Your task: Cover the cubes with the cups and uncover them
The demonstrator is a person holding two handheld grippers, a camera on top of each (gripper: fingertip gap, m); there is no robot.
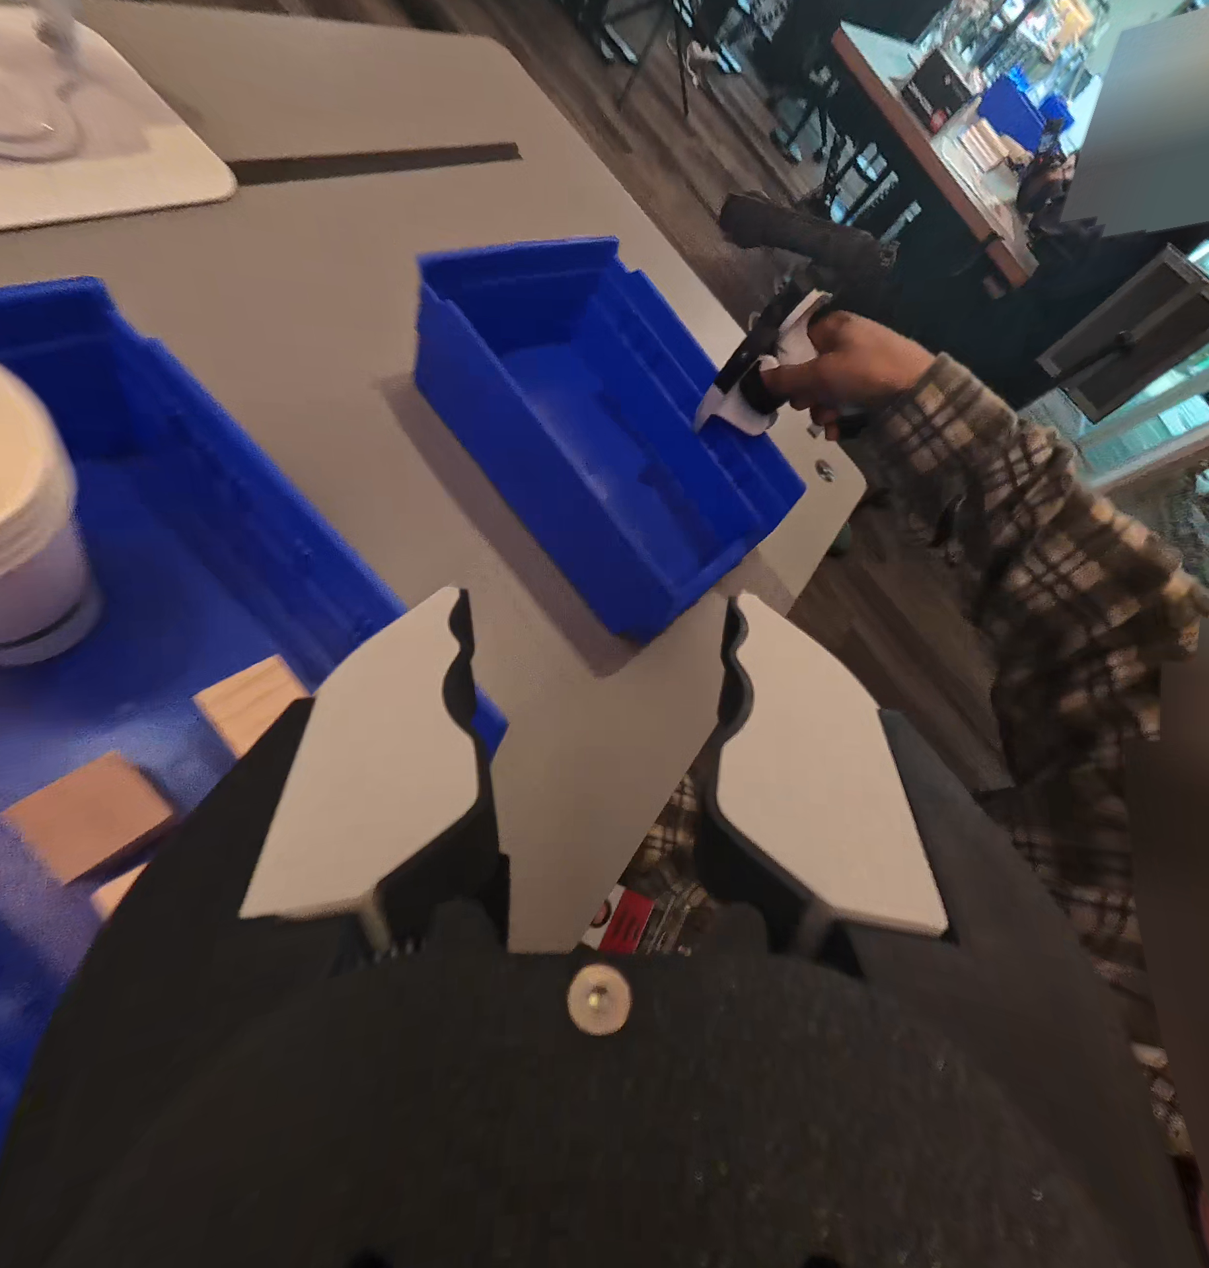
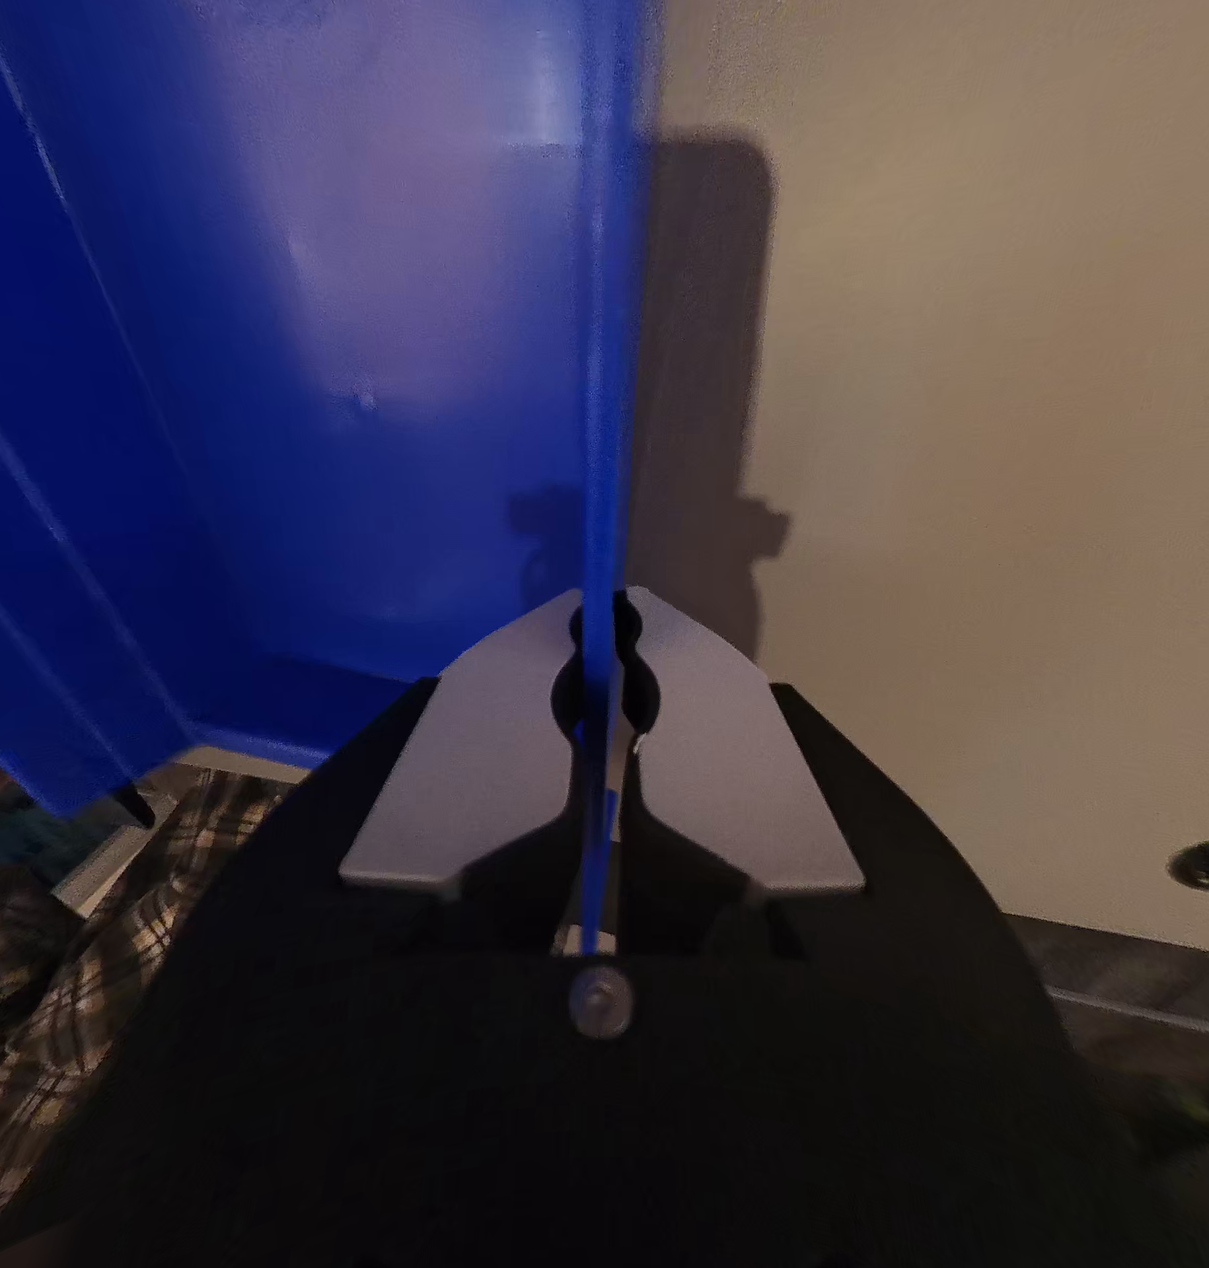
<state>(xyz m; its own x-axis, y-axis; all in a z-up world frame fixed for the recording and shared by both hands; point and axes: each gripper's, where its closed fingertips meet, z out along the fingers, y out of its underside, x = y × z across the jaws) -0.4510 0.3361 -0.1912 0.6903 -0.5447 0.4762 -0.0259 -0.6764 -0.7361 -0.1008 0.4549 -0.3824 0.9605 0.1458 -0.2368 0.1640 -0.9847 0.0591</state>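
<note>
In the left wrist view, a stack of white paper cups [image 1: 18, 508] and several wooden cubes [image 1: 90, 813] lie in a large blue bin [image 1: 197, 521] at the left. My left gripper [image 1: 595, 611] is open and empty, above the grey table between the two bins. A smaller, empty blue bin [image 1: 588, 439] stands near the table's right corner. My right gripper [image 1: 725, 405] shows there, held by a hand in a plaid sleeve, on that bin's right wall. In the right wrist view, my right gripper [image 2: 605, 604] is shut on that blue bin wall [image 2: 602, 412].
A white mat [image 1: 101, 158] with a clear object lies at the table's back left, beside a dark slot [image 1: 375, 165]. The table edge [image 1: 835, 521] runs just right of the small bin. Chairs and other tables stand beyond.
</note>
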